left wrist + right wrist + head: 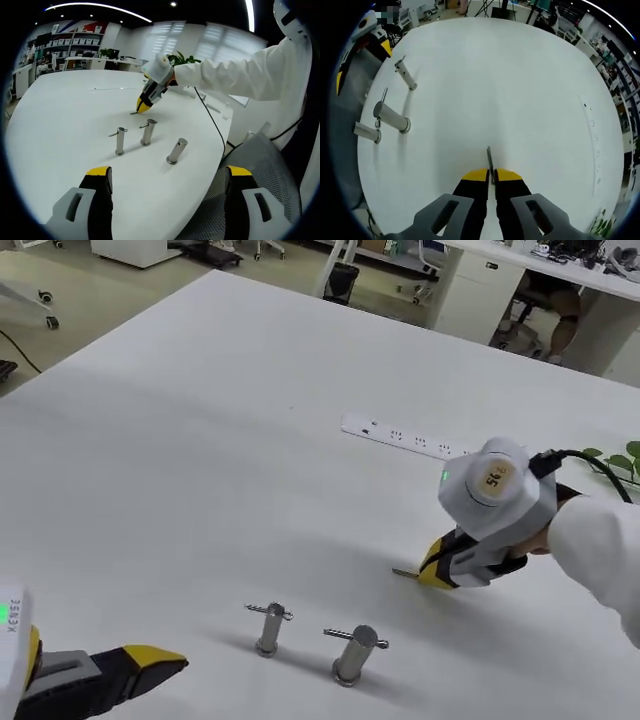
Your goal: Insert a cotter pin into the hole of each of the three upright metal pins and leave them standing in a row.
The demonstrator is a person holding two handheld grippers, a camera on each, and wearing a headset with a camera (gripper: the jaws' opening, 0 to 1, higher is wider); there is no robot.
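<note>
— Which holes are filled?

— Two. The first metal pin stands upright on the counter with a cotter pin lying crosswise through its head. The second metal pin, just beside it, carries its own cotter pin the same way. The third metal pin stands at the end of the row, and its head is bare.

— And the pin meant for it?

— The third cotter pin is clamped between the closed tips of the right claw and sticks straight out ahead of them. It is held low over the counter, well apart from the row. I cannot tell whether its tip touches the surface.

— The other hand?

— The left claw has its jaws wide apart and holds nothing. It sits near the row, facing the three pins.

— How close are the edges?

— In the left gripper view the third metal pin is the one nearest the counter's edge. Beyond the row the white top runs broad and bare as far as a power strip, and green leaves show past the white sleeve
</note>
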